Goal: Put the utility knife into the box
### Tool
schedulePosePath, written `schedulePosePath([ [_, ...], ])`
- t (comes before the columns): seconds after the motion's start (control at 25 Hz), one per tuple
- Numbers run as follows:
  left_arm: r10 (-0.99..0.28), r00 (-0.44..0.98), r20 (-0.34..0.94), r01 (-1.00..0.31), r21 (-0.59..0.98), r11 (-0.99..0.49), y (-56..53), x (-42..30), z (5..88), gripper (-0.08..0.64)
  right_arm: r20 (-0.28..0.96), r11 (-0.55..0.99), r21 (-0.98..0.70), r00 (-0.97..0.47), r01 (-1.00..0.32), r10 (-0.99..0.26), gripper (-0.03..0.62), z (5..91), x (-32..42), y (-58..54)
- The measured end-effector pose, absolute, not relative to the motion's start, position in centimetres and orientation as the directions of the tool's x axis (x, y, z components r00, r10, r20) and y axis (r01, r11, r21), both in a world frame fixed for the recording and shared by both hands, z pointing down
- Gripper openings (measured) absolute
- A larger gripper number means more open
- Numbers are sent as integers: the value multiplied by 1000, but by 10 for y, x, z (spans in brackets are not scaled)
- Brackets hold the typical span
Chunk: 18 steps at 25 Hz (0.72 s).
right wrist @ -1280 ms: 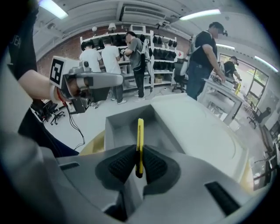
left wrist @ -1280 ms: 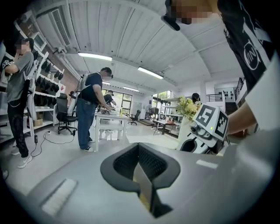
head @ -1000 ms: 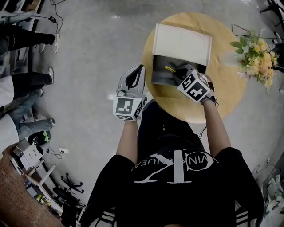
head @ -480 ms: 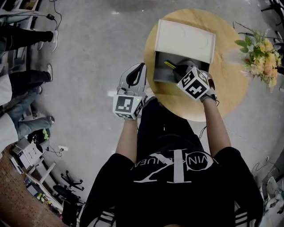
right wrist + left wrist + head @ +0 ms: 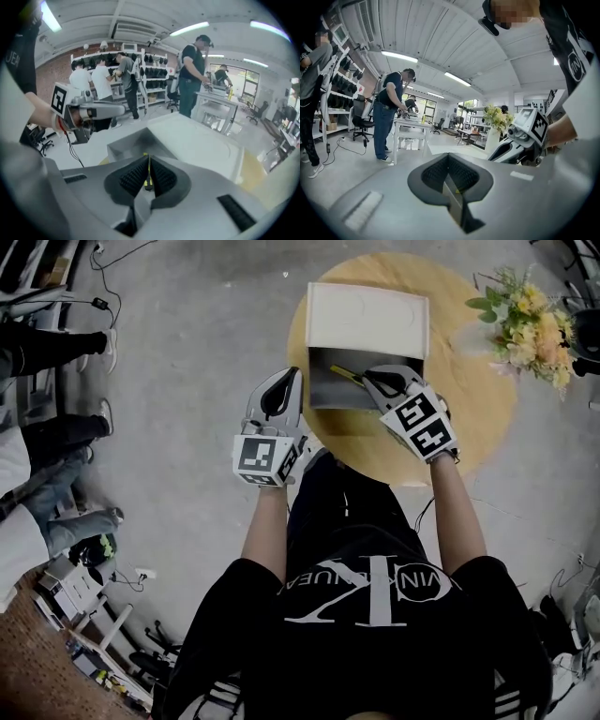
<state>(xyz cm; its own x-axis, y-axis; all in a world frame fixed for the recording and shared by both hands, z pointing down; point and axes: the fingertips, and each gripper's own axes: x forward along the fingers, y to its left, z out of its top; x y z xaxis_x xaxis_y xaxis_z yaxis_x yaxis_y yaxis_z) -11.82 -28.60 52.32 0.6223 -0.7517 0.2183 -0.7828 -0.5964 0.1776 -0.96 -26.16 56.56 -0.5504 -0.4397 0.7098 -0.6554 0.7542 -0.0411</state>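
A box (image 5: 321, 395) with a grey inside stands open on the round wooden table (image 5: 473, 423), its white lid (image 5: 367, 320) folded back. My right gripper (image 5: 373, 377) reaches over the box's open compartment, shut on the yellow-and-black utility knife (image 5: 341, 373). In the right gripper view the thin knife (image 5: 147, 174) is pinched between the ribbed pads, with the box (image 5: 129, 143) just beyond. My left gripper (image 5: 284, 382) hangs off the table's left edge, shut and empty; its jaws (image 5: 449, 169) meet with nothing between them.
A vase of yellow flowers (image 5: 525, 315) stands at the table's far right edge. Several people (image 5: 42, 343) stand on the grey floor at left. Shelves, desks and chairs fill the room behind.
The head view has shifted a little. My right gripper still holds the knife over the open box, at a slightly different angle. The left gripper stays beside the table.
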Motion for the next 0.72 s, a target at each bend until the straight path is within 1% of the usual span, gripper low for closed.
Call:
schedulePosePath([
  [0.12,-737,645,202,-764,178,-620,-288,-106,516,9,645,692,-55,-555,-719,-526,18,543,4,-265],
  [0.32,-713,680,170,-733,175,-657,-291,-90,500,9,559,605,-77,-537,-793,-632,14,511,26,-266],
  [0.52,-699,701,144,-713,162,-682,-291,-76,486,9,475,548,-99,-523,-831,-707,14,484,46,-264],
  [0.72,-700,706,106,-708,145,-691,-292,-69,467,9,416,517,-93,-505,-851,-757,14,463,59,-263],
])
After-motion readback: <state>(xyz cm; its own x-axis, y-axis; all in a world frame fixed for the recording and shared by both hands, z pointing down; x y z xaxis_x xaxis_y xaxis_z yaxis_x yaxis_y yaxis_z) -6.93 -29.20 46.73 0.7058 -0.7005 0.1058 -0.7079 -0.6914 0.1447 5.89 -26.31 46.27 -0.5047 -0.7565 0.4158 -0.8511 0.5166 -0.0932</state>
